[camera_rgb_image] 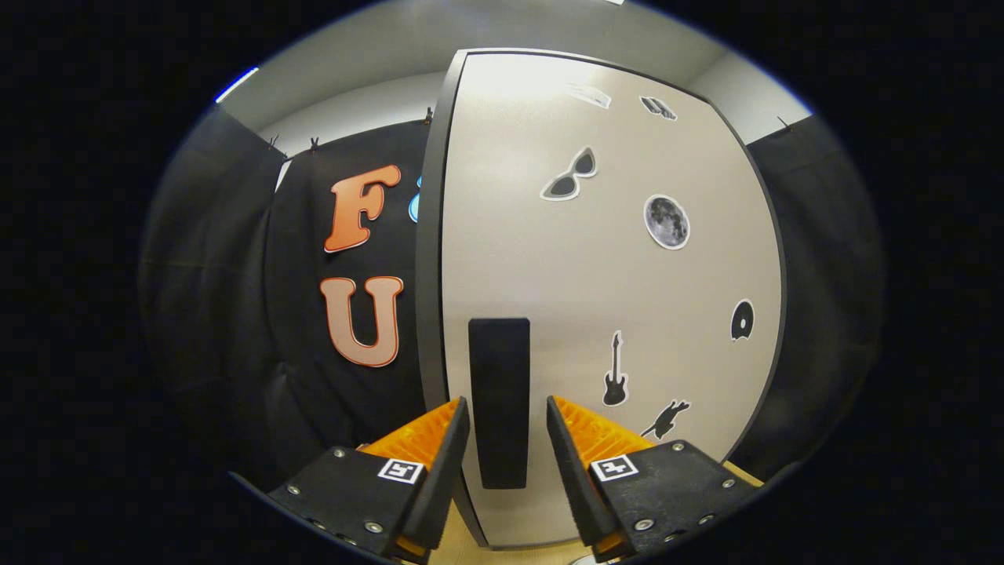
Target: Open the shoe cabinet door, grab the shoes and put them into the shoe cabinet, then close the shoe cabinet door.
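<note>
The shoe cabinet door is a pale grey panel with a dark edge, dotted with stickers such as sunglasses, a moon and a guitar. A tall black handle stands near its left edge. My gripper is open, with one fingertip on each side of the handle. There is a gap between each finger and the handle. The door looks closed or close to it, and I cannot tell which.
Black booth cloth hangs to the left and right of the cabinet. A strip of light wooden surface shows below the door, between the fingers. A white wall and ceiling rise above the cloth.
</note>
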A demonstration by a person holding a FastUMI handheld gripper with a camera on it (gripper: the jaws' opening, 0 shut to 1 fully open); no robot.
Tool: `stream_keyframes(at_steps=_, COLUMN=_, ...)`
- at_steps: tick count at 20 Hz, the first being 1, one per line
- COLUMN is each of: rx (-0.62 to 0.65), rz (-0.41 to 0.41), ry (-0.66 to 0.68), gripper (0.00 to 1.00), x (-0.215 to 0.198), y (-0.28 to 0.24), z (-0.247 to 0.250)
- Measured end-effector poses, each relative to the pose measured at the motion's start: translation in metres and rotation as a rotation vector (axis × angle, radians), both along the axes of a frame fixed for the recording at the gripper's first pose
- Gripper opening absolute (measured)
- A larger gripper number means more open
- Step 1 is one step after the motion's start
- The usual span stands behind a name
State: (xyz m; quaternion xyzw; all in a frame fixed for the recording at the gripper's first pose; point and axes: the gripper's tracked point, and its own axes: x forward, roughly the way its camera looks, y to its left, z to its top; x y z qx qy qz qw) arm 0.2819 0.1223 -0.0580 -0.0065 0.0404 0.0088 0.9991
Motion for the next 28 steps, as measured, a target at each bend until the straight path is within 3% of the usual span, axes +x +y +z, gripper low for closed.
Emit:
stream_keyframes(at_steps=1, rx=0.007, rz=0.014, ry=0.000, gripper=0.57, x=0.001, y=0.002, z=0.000)
stream_keyframes(at_steps=2, rx=0.013, rz=0.021, ry=-0.001, gripper=0.44, x=-0.001, y=0.004, z=0.000)
stream_keyframes(at_steps=4, rx=0.021, rz=0.028, ry=0.003, gripper=0.37, x=-0.001, y=0.003, z=0.000)
stream_keyframes(at_steps=15, rx=0.043, rz=0.077, ry=-0.076, gripper=0.32, x=-0.056, y=-0.016, z=0.008)
stream_keyframes(at_steps=28, rx=0.110, rz=0.089, ry=-0.068, gripper=0.31, x=-0.122, y=-0.068, z=0.018)
